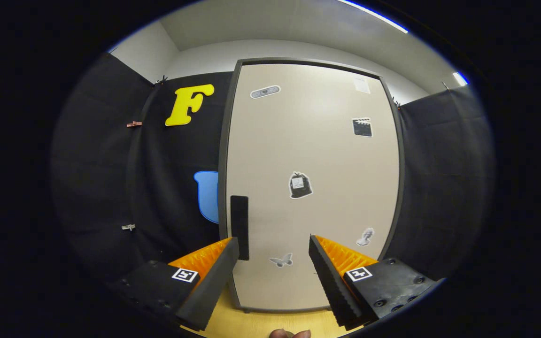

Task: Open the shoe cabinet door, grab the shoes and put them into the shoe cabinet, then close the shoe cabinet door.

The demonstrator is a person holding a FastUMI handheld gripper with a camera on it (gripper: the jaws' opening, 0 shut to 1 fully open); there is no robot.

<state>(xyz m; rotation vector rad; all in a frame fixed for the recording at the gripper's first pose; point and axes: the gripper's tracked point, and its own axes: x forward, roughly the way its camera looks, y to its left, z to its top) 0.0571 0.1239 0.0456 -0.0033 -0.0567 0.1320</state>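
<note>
- While the shoe cabinet door (313, 188) stands closed, step 1, opening, is in hand.
- 1 gripper (274, 246): fingers spread wide, holding nothing.
- 1 dark handle (239, 227), at 10 o'clock off the fingertips; the next move likely calls for closing on it and pulling.
- 6 stickers (300, 185) on the door.
- Shoes: 0 counted.
</note>
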